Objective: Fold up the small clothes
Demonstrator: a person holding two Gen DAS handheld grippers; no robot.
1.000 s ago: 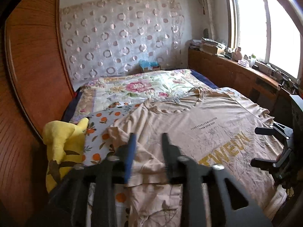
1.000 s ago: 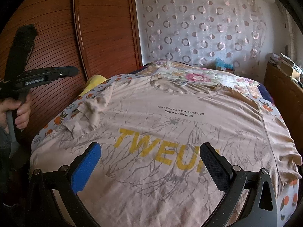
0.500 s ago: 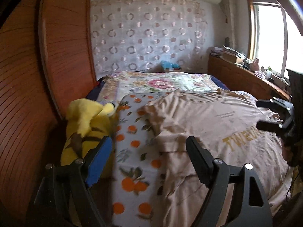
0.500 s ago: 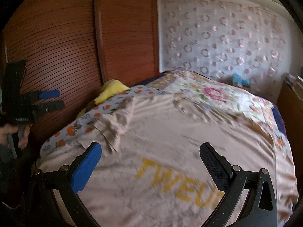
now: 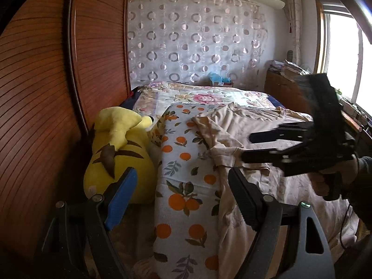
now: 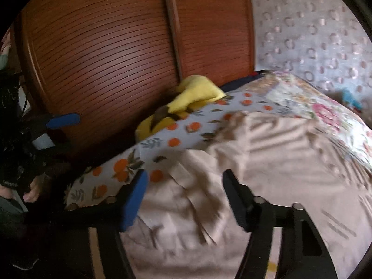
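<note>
a beige t-shirt lay spread across the bed, its left sleeve bunched up beside the orange-print sheet, as a person worked w/ two handheld grippers. the left gripper hung wide open over the sheet's near edge, nothing between its jaws. the right gripper was closing over the rumpled sleeve area; the blurred right wrist view didn't show the pads pressing on cloth, so it likely held nothing yet. judgement: the step in hand looked like taking the sleeve to fold it inward; best done by pinching the sleeve's hem only, not the sheet under it, then carrying it flat toward the shirt's middle. room to move: the wooden wardrobe stood close on the left, w/ a yellow plush toy wedged between it and the bed, so leftward swing was tight; the far right half of the shirt lay open. the two tools worked near each other, a clash risk.
</note>
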